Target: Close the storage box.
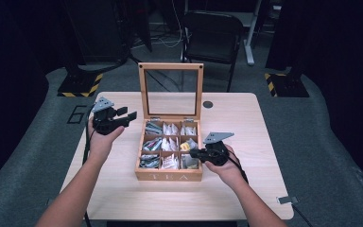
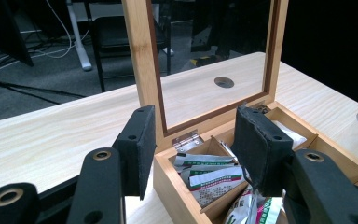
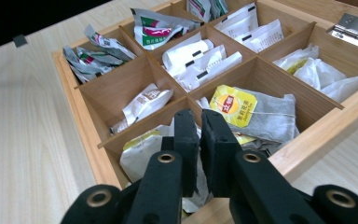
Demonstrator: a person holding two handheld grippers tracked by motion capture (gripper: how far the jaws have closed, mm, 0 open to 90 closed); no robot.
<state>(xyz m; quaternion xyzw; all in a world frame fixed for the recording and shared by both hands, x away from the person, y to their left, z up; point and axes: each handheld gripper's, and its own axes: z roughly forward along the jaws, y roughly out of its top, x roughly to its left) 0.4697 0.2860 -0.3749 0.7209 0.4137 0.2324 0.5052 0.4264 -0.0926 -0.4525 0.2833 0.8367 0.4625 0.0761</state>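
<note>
A wooden tea box point(image 1: 169, 176) stands mid-table with its glass lid point(image 1: 170, 66) raised upright. Its compartments hold several tea packets. My right gripper point(image 1: 191, 152) hovers low over the box's front right corner. In the right gripper view its jaws point(image 3: 200, 114) stand shut, with only a thin slit between the pads, over a white and yellow packet point(image 3: 140, 151). I cannot tell whether an edge is pinched. A yellow-tagged tea bag point(image 3: 235, 105) lies just beyond. My left gripper point(image 1: 126, 113) is held up left of the box, open and holding nothing point(image 2: 196, 126), pointing at the lid frame point(image 2: 142, 56).
The light wooden table point(image 1: 246, 189) has a round cable hole point(image 1: 208, 104) behind the box and a tape tab point(image 1: 286, 199) at its near right corner. A black chair point(image 1: 212, 33) stands beyond the far edge. Bare tabletop lies on both sides of the box.
</note>
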